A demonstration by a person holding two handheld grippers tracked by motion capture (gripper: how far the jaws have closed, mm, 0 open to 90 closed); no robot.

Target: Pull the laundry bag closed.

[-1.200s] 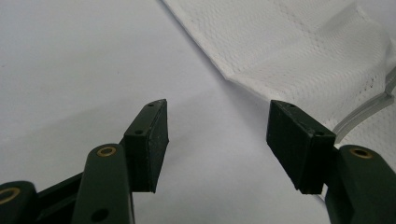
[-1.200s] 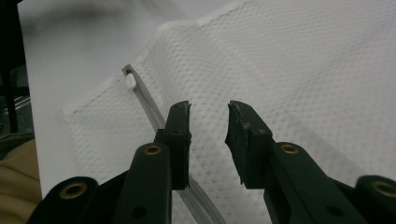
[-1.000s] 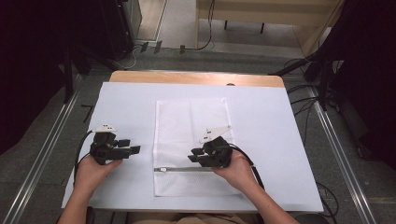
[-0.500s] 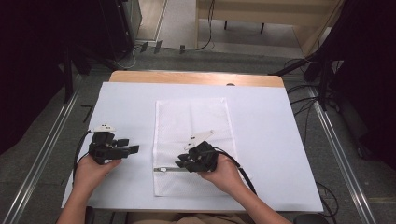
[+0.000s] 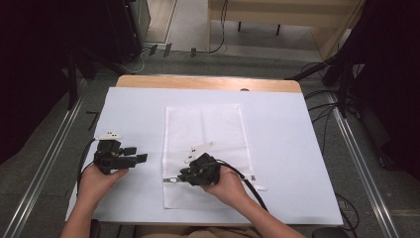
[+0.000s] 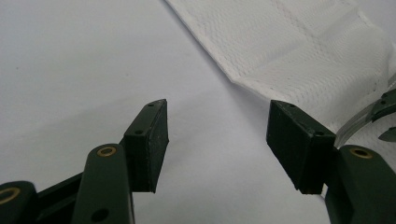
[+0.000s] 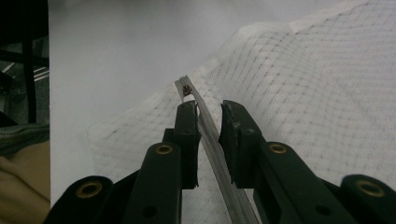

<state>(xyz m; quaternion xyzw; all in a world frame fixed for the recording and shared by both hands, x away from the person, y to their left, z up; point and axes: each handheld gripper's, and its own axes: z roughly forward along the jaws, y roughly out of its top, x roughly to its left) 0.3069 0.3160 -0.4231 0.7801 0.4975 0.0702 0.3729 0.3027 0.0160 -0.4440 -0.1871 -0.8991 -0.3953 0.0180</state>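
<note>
A white mesh bag (image 5: 208, 129) lies flat in the middle of the white table, with a grey zipper (image 5: 171, 180) running across its near end. My right gripper (image 5: 182, 177) is low over that zipper near its left end. In the right gripper view the zipper strip (image 7: 219, 154) runs between the jaws of the right gripper (image 7: 209, 114). The jaws have just been closing and stand narrow, with a small gap still showing beside the strip. My left gripper (image 5: 136, 153) rests left of the bag. Its jaws (image 6: 217, 119) are wide open over bare table, with the bag's edge (image 6: 299, 56) just beyond.
The white table cover (image 5: 297, 148) extends around the bag, with a wooden edge (image 5: 208, 83) at the far side. The right gripper's cable (image 5: 247, 181) trails over the bag's near right part. Metal rails and cables lie on the floor at both sides.
My right gripper has slid left along the zipper toward the bag's left edge and its jaws have narrowed around the strip. The left gripper has stayed put.
</note>
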